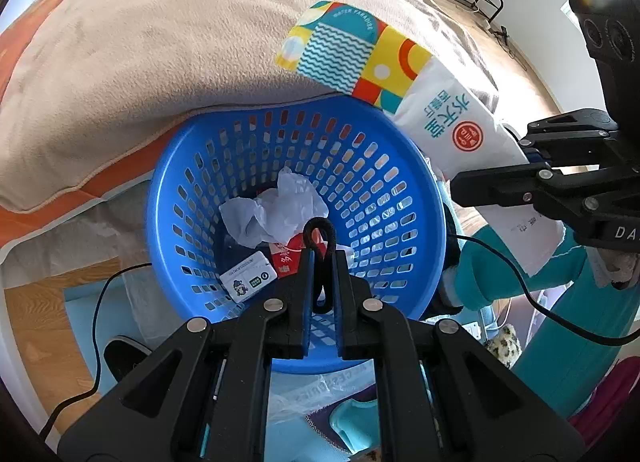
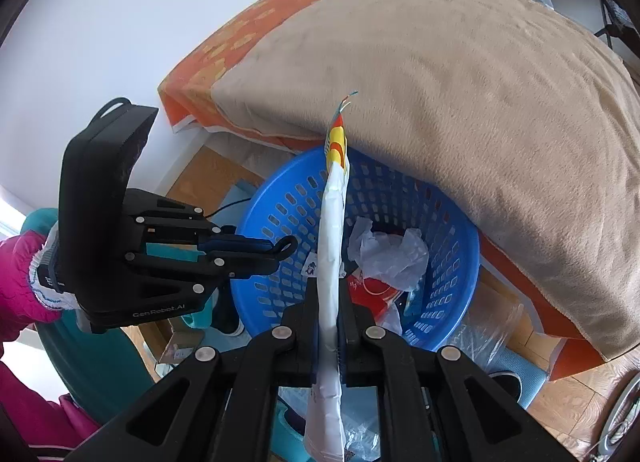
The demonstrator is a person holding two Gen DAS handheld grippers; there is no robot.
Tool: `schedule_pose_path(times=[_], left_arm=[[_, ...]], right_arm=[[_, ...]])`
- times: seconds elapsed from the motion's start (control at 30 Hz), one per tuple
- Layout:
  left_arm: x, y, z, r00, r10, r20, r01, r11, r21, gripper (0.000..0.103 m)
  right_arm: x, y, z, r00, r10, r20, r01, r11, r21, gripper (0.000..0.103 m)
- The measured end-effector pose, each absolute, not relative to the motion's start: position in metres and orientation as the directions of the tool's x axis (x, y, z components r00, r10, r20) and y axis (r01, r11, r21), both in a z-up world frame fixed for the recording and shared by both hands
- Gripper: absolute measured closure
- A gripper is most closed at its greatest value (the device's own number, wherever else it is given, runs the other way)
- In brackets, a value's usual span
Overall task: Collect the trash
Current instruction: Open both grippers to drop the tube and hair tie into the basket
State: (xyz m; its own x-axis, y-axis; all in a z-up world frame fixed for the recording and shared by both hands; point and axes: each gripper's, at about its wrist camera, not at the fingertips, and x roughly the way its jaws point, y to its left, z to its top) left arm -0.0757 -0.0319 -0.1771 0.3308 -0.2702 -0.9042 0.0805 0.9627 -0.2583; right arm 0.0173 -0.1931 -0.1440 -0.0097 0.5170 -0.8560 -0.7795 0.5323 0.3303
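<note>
holding a flat paper bag (image 2: pixel 332 262) edge-on, the right hand-held gripper (image 2: pixel 329 302) is clamped on it above the blue basket (image 1: pixel 168 189) beside the bed (image 1: pixel 160 41). the left hand-held gripper (image 1: pixel 320 262), closed on a black hair tie (image 1: pixel 319 229), hangs over the rim. each is best released only once over the basket's middle.

So the basket (image 1: pixel 297 197) sits tucked right against the bed's edge, with the blanket (image 1: pixel 180 41) hanging over its far rim. Inside the basket: crumpled paper (image 1: pixel 276 209) toward the back, a small box (image 1: pixel 249 276) and a carton (image 1: pixel 286 258) in front of it. A paper bag (image 1: pixel 400 89) is above the basket's right rim.
</note>
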Motion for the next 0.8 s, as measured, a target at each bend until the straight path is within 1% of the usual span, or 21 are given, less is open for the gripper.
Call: schedule_pose_path(times=[0.17, 0.27, 0.4, 0.43, 0.47, 0.5, 0.57, 0.6, 0.67, 0.77, 0.8], left_arm=[[-0.0747, -0.0306, -0.1757, 0.333, -0.267, -0.904, 0.07, 0.964, -0.258, 0.097], [-0.0739, -0.0286, -0.1762, 0.333, -0.267, -0.904, 0.059, 0.963, -0.263, 0.096], [-0.0735, -0.0273, -0.1771, 0.334, -0.259, -0.907, 0.054, 0.965, -0.255, 0.096], [-0.0733, -0.0273, -0.1775, 0.332, -0.257, -0.907, 0.053, 0.966, -0.254, 0.091], [-0.0732, -0.0274, -0.1776, 0.332, -0.255, -0.908, 0.051, 0.966, -0.253, 0.084], [-0.0733, -0.0275, -0.1774, 0.336, -0.255, -0.907, 0.05, 0.966, -0.253, 0.081], [-0.0732, -0.0273, -0.1761, 0.343, -0.254, -0.904, 0.047, 0.966, -0.254, 0.079], [-0.0729, -0.0271, -0.1751, 0.346, -0.252, -0.904, 0.046, 0.967, -0.252, 0.078], [-0.0725, -0.0259, -0.1737, 0.354, -0.241, -0.903, 0.039, 0.969, -0.244, 0.059], [-0.0725, -0.0234, -0.1705, 0.368, -0.239, -0.898, 0.034, 0.969, -0.244, 0.057], [-0.0723, -0.0228, -0.1703, 0.367, -0.234, -0.9, 0.031, 0.97, -0.24, 0.057]], right_arm=[[0.0184, -0.1883, -0.1473, -0.015, 0.512, -0.859, -0.776, 0.535, 0.333, 0.098], [0.0187, -0.187, -0.1475, -0.014, 0.513, -0.858, -0.776, 0.536, 0.333, 0.094], [0.0181, -0.1865, -0.1461, -0.013, 0.516, -0.856, -0.777, 0.534, 0.334, 0.093], [0.0185, -0.1868, -0.1461, -0.014, 0.517, -0.856, -0.777, 0.534, 0.334, 0.092], [0.0186, -0.1869, -0.1462, -0.012, 0.517, -0.856, -0.777, 0.534, 0.334, 0.091], [0.0185, -0.1871, -0.1462, -0.012, 0.518, -0.855, -0.777, 0.534, 0.334, 0.09], [0.0187, -0.1871, -0.146, -0.01, 0.518, -0.856, -0.777, 0.535, 0.333, 0.09], [0.0187, -0.1872, -0.1458, -0.007, 0.518, -0.855, -0.777, 0.536, 0.331, 0.088], [0.0188, -0.188, -0.1446, -0.003, 0.52, -0.854, -0.776, 0.538, 0.33, 0.082], [0.0192, -0.1884, -0.1433, 0.004, 0.521, -0.854, -0.775, 0.541, 0.327, 0.08], [0.0194, -0.1886, -0.1432, 0.006, 0.519, -0.855, -0.774, 0.544, 0.325, 0.077]])
